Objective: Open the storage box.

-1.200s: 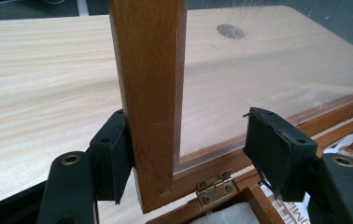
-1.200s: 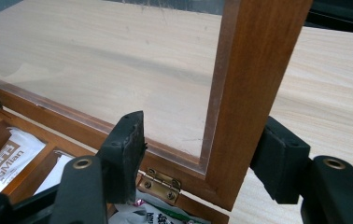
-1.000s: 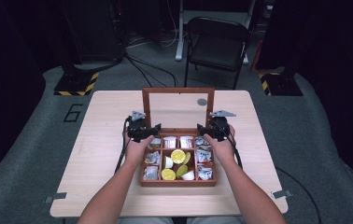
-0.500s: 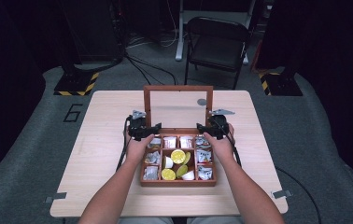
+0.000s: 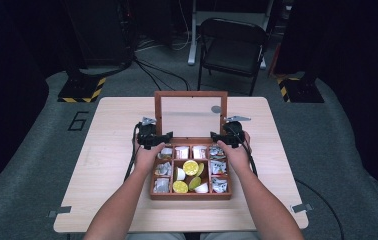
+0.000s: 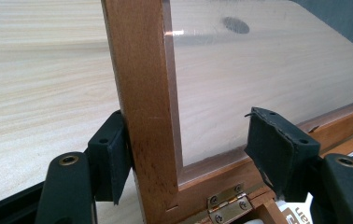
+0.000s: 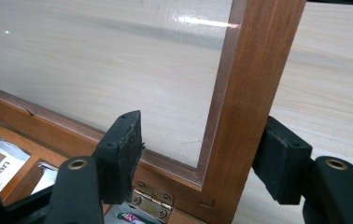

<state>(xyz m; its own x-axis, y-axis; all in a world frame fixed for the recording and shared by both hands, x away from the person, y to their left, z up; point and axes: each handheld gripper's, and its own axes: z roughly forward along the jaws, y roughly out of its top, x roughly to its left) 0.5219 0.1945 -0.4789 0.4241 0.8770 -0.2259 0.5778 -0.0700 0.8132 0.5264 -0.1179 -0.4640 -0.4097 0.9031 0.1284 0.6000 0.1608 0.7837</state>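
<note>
The pale wooden surface (image 5: 107, 150) carries a reddish-brown wooden box with many compartments (image 5: 191, 194), which lies at the middle, a little toward 6 o'clock. Its lid, a wooden frame with a clear pane (image 5: 191, 116), stands raised at the 12 o'clock edge of the box, joined to it by small brass hinges (image 6: 226, 205).

The left tongs (image 5: 163, 139) are at the 9 o'clock post of the lid frame. In the left gripper view the post (image 6: 146, 116) is between the jaws: one pad lies against its outer side, the other pad is apart from it, in front of the pane. The jaws have just been opening, so this grip is released.

The right tongs (image 5: 219, 138) are at the 3 o'clock post. In the right gripper view the post (image 7: 254, 102) stands between the jaws, and both pads look a little apart from the wood; these jaws have also been opening, so they are released too.

Inside the compartments are white and silver sachets (image 5: 218, 167) along the sides and small cups with yellow lids (image 5: 190, 167) in the middle.
</note>
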